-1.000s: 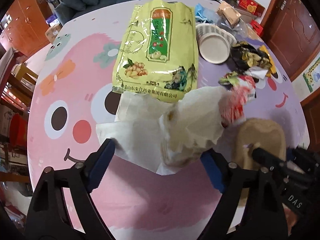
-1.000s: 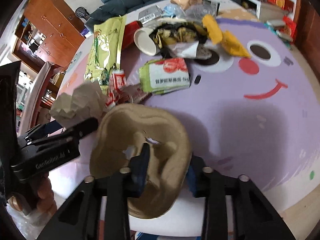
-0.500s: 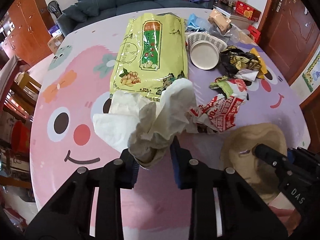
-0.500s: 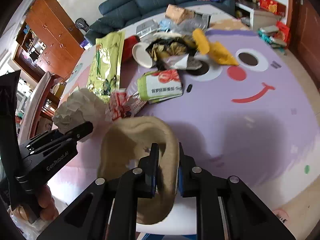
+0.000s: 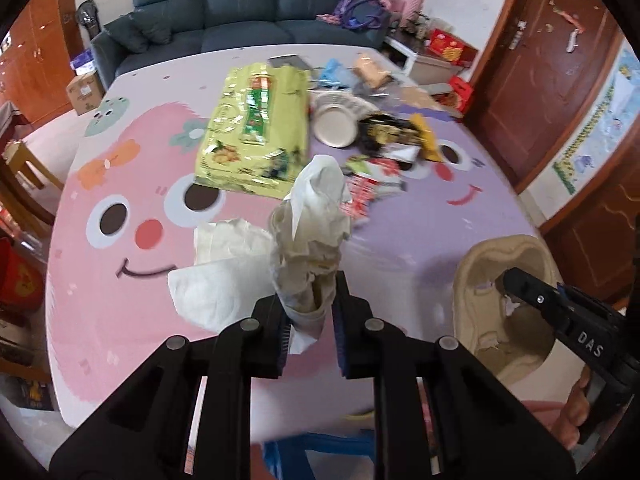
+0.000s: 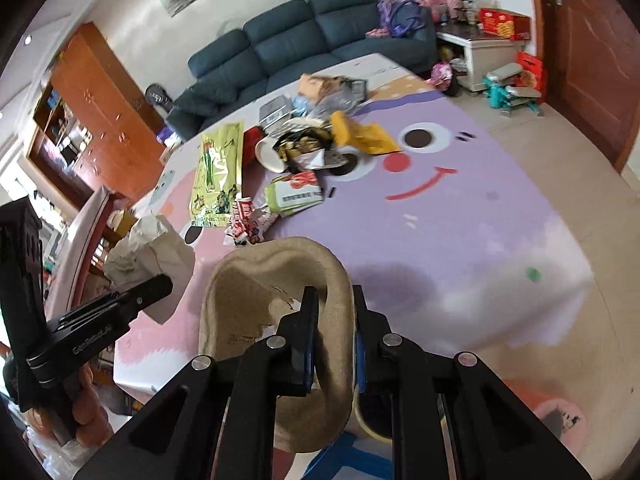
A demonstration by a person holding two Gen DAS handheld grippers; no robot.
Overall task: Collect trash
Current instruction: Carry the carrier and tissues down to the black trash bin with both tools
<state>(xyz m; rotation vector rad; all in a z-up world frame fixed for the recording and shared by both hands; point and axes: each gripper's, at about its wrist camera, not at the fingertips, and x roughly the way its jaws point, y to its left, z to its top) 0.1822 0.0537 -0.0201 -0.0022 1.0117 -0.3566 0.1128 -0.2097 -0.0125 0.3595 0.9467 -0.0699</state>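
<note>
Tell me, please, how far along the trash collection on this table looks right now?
Done: nothing visibly binned yet.

In hand: the left tongs are closing on a crumpled paper wad, lifted above the table; the right tongs pinch the rim of a brown pulp tray.

Left: a white tissue, the yellow-green bag, a paper bowl and mixed wrappers.

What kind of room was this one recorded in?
Most likely a home living room: a dark blue sofa behind a table with a cartoon-face cover, wooden cabinets along the wall and a wooden door. Wrappers litter the table.
</note>
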